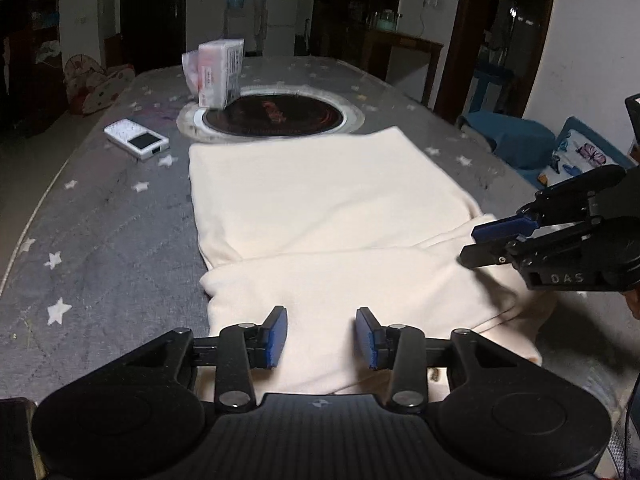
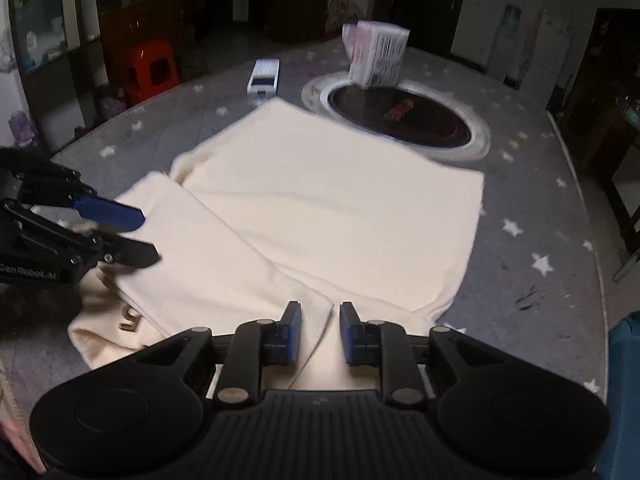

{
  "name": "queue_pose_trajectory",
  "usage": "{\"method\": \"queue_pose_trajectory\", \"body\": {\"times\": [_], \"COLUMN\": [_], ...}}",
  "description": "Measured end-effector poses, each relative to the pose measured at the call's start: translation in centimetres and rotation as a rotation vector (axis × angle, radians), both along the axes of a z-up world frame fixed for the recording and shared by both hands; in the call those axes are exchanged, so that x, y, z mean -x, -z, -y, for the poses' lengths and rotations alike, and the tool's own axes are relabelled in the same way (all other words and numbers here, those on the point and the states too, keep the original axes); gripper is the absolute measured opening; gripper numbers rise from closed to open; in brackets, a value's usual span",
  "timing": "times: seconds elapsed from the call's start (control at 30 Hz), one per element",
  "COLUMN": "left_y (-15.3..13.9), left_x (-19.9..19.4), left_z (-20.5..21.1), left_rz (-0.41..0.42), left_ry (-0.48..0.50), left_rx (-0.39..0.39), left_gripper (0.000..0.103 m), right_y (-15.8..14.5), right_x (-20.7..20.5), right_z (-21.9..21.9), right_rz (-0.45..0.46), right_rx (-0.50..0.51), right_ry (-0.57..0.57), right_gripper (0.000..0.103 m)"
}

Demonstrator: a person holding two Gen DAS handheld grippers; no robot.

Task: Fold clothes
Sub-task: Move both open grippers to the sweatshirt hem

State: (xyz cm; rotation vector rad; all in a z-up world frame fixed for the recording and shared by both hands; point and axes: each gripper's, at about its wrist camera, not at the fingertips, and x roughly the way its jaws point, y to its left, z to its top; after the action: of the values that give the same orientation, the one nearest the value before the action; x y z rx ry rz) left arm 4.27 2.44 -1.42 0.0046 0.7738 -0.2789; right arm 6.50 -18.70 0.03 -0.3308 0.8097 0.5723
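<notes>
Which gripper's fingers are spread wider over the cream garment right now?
The left gripper: its fingers stand clearly farther apart than those of the right gripper. Both sit open above the cream garment, gripping nothing.

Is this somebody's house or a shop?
Most likely a home, in the dining room. There is a big table with a starry grey cover and a round cooker plate set in its middle, a white fridge beside a water dispenser at the back, and a cream garment being folded.
</notes>
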Motion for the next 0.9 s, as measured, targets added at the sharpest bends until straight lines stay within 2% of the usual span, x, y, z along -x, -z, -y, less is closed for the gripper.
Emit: {"method": "queue_pose_trajectory", "body": {"times": [0.13, 0.27, 0.33, 0.43, 0.53, 0.73, 0.9], "left_y": [-0.5, 0.4, 0.7, 0.3, -0.2, 0.3, -0.5], "left_x": [0.3, 0.2, 0.3, 0.5, 0.9, 1.5, 2.7], "left_z": [0.8, 1.9, 2.2, 2.3, 2.1, 2.2, 2.1], "left_rz": [0.014, -0.009, -0.005, -0.007, 0.008, -0.008, 0.014], "left_ry": [0.025, 0.039, 0.039, 0.031, 0.025, 0.015, 0.014], "left_rx": [-0.008, -0.019, -0.033, -0.032, -0.023, -0.057, -0.06], "left_gripper": [0.043, 0.043, 0.047, 0.049, 0.058, 0.059, 0.067], "right_y": [-1.2, 0.2, 1.2, 0.9, 0.3, 0.7, 0.0], "right_x": [1.5, 2.0, 2.1, 2.3, 2.7, 3.2, 4.2], "right_z": [0.0, -0.5, -0.6, -0.5, -0.1, 0.3, 0.9], "right_rz": [-0.003, -0.05, -0.071, -0.062, -0.052, -0.05, -0.025], "right_rx": [-0.031, -0.021, -0.011, -0.021, -0.055, -0.054, -0.043], "right_ry": [-0.055, -0.066, -0.059, -0.05, -0.038, -0.02, -0.023], "right_gripper": [0.02, 0.02, 0.021, 0.022, 0.031, 0.031, 0.035]}}
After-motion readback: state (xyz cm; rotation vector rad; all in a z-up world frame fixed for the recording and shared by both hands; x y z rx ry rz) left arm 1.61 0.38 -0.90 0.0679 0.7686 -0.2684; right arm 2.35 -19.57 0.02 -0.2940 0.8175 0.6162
